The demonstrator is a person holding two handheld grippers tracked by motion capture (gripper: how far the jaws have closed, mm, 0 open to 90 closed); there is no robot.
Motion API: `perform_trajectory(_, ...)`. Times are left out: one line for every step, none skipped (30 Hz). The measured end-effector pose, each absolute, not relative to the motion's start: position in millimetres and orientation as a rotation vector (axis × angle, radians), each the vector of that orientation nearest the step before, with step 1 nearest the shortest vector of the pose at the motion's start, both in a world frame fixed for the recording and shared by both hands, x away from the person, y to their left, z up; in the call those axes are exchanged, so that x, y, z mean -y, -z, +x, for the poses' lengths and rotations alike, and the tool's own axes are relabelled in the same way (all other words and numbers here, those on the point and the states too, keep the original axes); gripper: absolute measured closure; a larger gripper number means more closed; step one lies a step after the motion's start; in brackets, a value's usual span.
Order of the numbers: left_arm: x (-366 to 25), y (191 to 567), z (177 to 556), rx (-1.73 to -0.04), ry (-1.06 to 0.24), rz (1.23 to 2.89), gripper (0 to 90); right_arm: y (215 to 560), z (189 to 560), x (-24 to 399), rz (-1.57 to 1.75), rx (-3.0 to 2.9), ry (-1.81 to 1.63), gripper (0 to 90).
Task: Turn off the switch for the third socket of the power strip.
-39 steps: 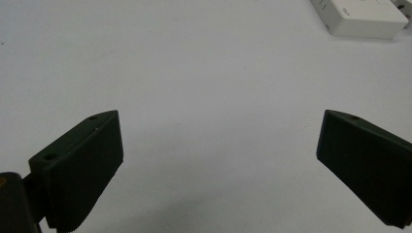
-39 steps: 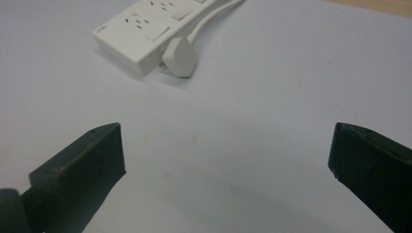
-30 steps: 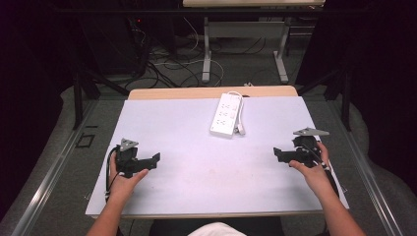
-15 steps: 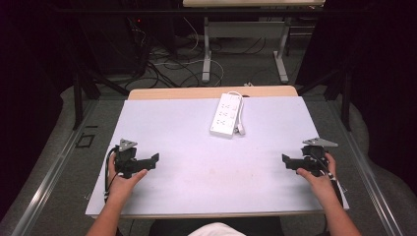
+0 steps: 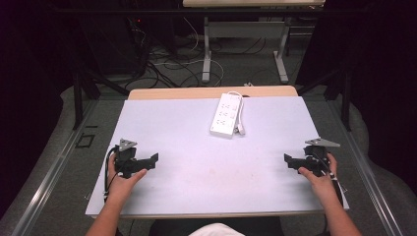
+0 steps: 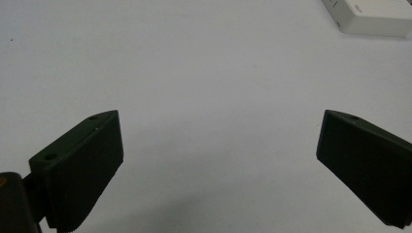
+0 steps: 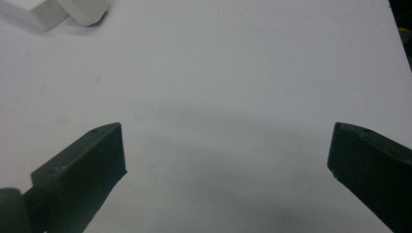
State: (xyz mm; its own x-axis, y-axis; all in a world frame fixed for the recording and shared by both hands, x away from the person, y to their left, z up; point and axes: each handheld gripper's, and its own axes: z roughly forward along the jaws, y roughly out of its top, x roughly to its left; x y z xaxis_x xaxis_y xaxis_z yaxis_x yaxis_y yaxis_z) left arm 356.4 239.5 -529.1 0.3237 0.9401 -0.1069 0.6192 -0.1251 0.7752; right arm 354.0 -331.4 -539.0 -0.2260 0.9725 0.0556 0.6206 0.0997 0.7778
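White power strip; pale lavender table; black grippers.

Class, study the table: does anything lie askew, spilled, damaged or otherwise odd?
Only slightly: the white power strip lies a little aslant to the table edges near the far side, its plug beside it. Nothing looks spilled or damaged.
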Motion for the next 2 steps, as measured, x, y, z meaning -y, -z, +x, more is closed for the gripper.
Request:
perform_trajectory(-239.8, 529.2, 356.5, -1.384, -0.540, 1.836, 2.9, 539.5, 354.0, 331.1, 1.550, -1.906, -0.966, 0.0)
perform_trajectory(-239.7, 529.5, 356.8, -1.386, -0.539, 1.831, 2.9, 539.5, 354.0, 331.1, 1.550, -1.906, -0.966, 0.0)
